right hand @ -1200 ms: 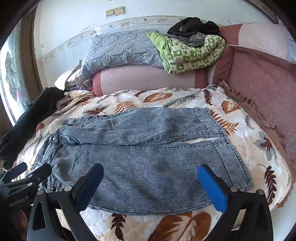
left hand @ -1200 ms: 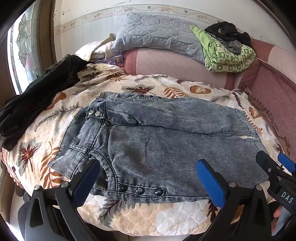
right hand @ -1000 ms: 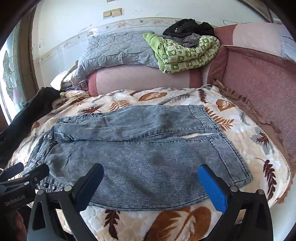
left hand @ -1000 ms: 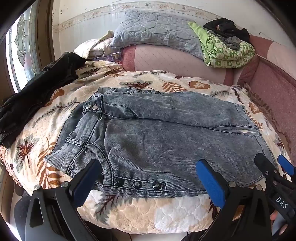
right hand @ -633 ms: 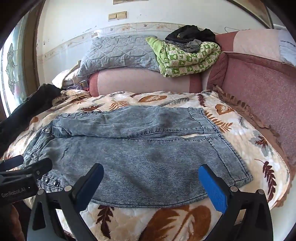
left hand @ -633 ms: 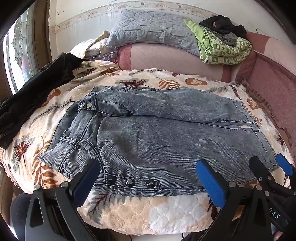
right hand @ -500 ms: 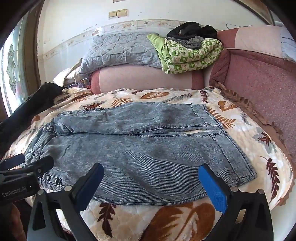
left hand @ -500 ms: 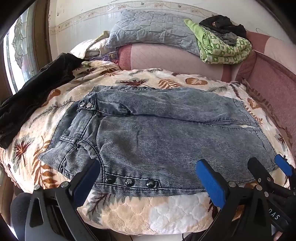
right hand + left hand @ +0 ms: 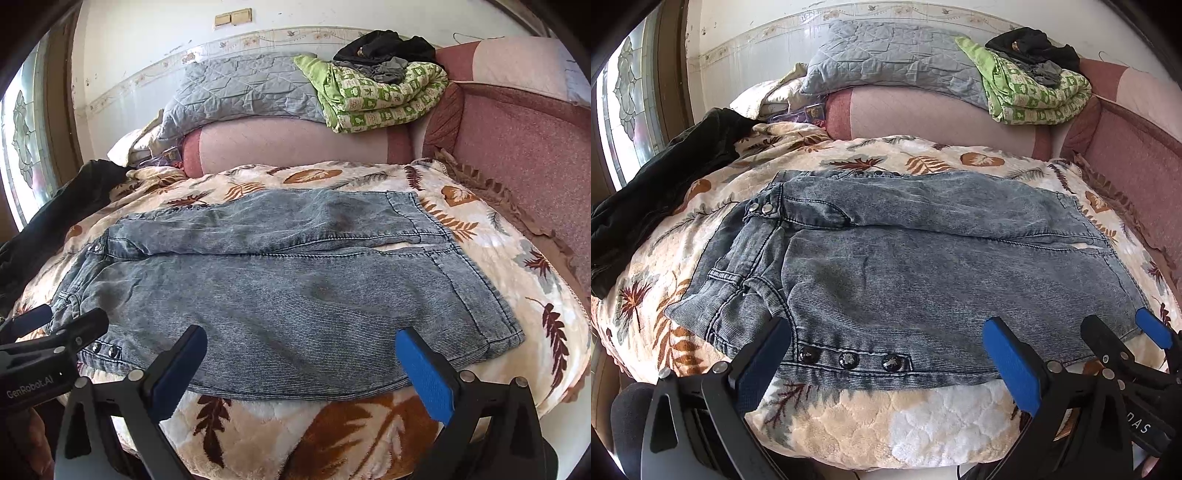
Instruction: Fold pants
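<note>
Grey washed denim pants [image 9: 905, 269] lie flat on a leaf-print blanket [image 9: 886, 424], waistband to the left, leg hems to the right; they also show in the right wrist view [image 9: 288, 288]. My left gripper [image 9: 886, 354] is open and empty, hovering at the near edge over the snap buttons [image 9: 849, 360]. My right gripper [image 9: 301, 358] is open and empty, at the near edge of the closer leg. Each gripper shows in the other's view: the right one [image 9: 1123, 339] near the leg hem, the left one [image 9: 55, 325] by the waistband.
A black garment [image 9: 653, 192] lies at the left of the bed. A grey pillow [image 9: 897, 66], a green patterned quilt [image 9: 1038, 92] and dark clothes [image 9: 1030, 46] are piled on the pink headrest [image 9: 942, 118]. A red padded side [image 9: 524, 155] borders the right.
Both grippers have drifted a little toward the near edge of the pants and stayed open. The pants have not moved.
</note>
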`<state>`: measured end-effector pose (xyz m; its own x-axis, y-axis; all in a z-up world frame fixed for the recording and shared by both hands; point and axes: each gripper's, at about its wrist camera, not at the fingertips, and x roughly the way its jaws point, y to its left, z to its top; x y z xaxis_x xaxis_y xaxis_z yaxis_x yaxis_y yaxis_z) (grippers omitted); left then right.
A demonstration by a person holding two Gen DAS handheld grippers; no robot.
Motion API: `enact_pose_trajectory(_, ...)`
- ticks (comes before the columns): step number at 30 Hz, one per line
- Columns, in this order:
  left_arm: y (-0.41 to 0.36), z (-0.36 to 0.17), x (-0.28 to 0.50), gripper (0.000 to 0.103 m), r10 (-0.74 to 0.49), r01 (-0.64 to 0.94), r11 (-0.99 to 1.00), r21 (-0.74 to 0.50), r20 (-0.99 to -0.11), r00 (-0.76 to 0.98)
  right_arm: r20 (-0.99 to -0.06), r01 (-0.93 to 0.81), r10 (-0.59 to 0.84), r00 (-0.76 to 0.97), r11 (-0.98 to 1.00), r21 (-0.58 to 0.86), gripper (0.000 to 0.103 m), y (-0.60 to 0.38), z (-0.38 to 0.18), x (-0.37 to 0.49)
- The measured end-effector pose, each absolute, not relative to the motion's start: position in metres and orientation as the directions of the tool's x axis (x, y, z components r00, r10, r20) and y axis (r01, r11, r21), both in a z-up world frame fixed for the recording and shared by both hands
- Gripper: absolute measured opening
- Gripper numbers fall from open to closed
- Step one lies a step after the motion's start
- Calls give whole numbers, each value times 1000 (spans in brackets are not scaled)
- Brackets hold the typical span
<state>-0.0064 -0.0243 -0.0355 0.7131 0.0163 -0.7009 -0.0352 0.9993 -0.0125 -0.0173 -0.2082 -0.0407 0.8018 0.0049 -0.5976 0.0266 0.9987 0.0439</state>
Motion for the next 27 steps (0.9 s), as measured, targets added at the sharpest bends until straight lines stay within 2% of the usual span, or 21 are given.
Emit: enact_pose_trajectory(27, -8, -53, 4, 103, -20, -20, 999, -49, -703, 711, -613, 14, 0, 790, 1000, 18, 103, -202, -47, -13)
